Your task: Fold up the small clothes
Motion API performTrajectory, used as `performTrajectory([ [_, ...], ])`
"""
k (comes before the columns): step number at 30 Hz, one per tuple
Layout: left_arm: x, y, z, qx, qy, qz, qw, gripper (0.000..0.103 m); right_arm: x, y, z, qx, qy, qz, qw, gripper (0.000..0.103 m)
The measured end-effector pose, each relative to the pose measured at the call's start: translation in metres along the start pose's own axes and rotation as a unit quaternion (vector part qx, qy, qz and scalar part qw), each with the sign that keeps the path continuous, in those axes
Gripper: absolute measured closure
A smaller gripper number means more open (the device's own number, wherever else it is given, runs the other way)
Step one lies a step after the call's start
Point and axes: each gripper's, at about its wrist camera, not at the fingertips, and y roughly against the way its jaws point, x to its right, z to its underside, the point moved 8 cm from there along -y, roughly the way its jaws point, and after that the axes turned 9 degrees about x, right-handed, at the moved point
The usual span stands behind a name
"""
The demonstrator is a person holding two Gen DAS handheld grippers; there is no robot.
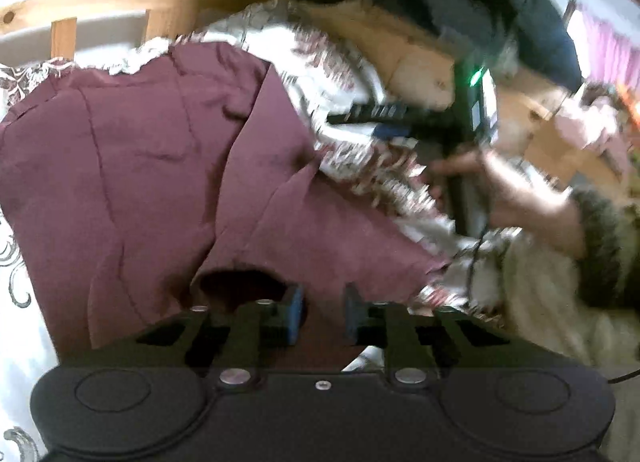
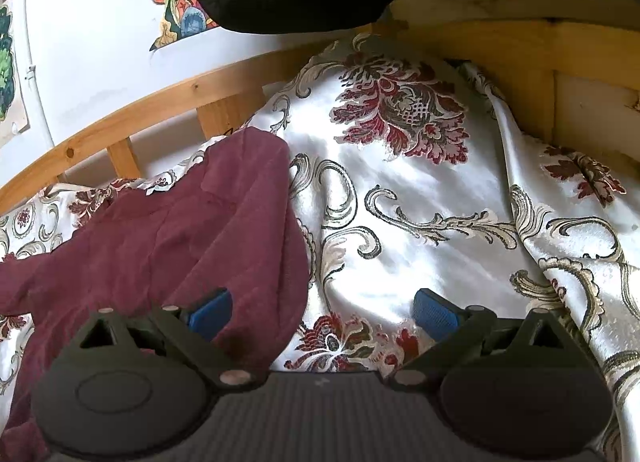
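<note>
Left gripper (image 1: 320,316): fingers parted by a narrow gap, gripping nothing, above the maroon garment (image 1: 152,166). Right gripper (image 2: 322,312): fingers spread wide, empty, straddling the garment's edge. Garment lies rumpled on the bedspread (image 2: 420,222), near the bed's wooden rail (image 2: 132,118).

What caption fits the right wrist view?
Open right gripper above maroon garment and floral bedspread.

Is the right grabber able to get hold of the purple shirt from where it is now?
Probably yes. The right gripper is wide open, right at the edge of the maroon shirt, with one blue pad already over the cloth. Nothing lies between them on the flowery bedspread.
</note>
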Motion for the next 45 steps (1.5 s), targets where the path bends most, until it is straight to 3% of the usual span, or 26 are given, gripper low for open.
performTrajectory([
  [1, 0.001, 0.004, -0.004, 0.013, 0.003, 0.005, 0.9999, 0.056, 0.001, -0.001, 0.000, 0.001, 0.000, -0.001, 1.000, 0.003],
  [3, 0.000, 0.008, -0.012, 0.034, 0.008, 0.004, 0.9994, 0.047, 0.003, -0.004, 0.001, 0.000, 0.000, -0.001, 1.000, 0.002],
  [8, -0.019, 0.008, -0.029, 0.088, 0.037, -0.051, 0.9942, 0.043, 0.004, -0.015, 0.001, 0.003, 0.000, -0.005, 1.000, 0.001],
  [10, -0.027, -0.003, -0.029, 0.074, 0.024, -0.086, 0.9933, 0.043, 0.002, -0.020, 0.000, 0.008, 0.004, -0.008, 1.000, 0.001],
  [13, -0.029, -0.020, -0.018, 0.030, 0.017, -0.095, 0.9949, 0.043, -0.004, -0.028, -0.003, 0.019, 0.007, -0.018, 1.000, 0.001],
  [15, -0.025, -0.031, -0.010, 0.006, -0.001, -0.100, 0.9950, 0.049, -0.007, -0.033, -0.006, 0.023, 0.009, -0.024, 0.999, 0.001],
  [18, -0.020, -0.037, -0.004, -0.010, -0.033, -0.098, 0.9946, 0.088, -0.011, -0.042, -0.008, 0.024, 0.007, -0.029, 0.999, 0.001],
  [23, -0.005, -0.031, -0.005, 0.017, -0.092, -0.092, 0.9914, 0.094, -0.013, -0.045, -0.010, 0.028, -0.002, -0.035, 0.999, 0.001],
  [30, 0.022, -0.036, 0.020, -0.045, -0.143, -0.030, 0.9883, 0.093, -0.008, -0.045, -0.009, 0.025, -0.008, -0.022, 0.999, 0.001],
  [35, 0.016, -0.038, 0.029, -0.074, -0.119, -0.019, 0.9899, 0.082, -0.009, -0.043, -0.008, 0.024, 0.003, -0.022, 0.999, 0.001],
  [38, 0.012, -0.033, 0.022, -0.059, -0.086, -0.011, 0.9945, 0.061, -0.010, -0.042, -0.008, 0.026, 0.008, -0.021, 0.999, 0.001],
  [40, 0.011, -0.028, 0.014, -0.035, -0.070, -0.010, 0.9969, 0.039, -0.009, -0.041, -0.009, 0.026, 0.008, -0.020, 0.999, 0.001],
  [43, 0.007, -0.022, 0.003, 0.001, -0.034, -0.012, 0.9993, 0.021, -0.008, -0.041, -0.010, 0.030, 0.006, -0.021, 0.999, 0.000],
  [45, 0.000, -0.019, -0.004, 0.024, 0.005, -0.021, 0.9995, 0.017, -0.008, -0.042, -0.011, 0.032, 0.007, -0.022, 0.999, 0.000],
])
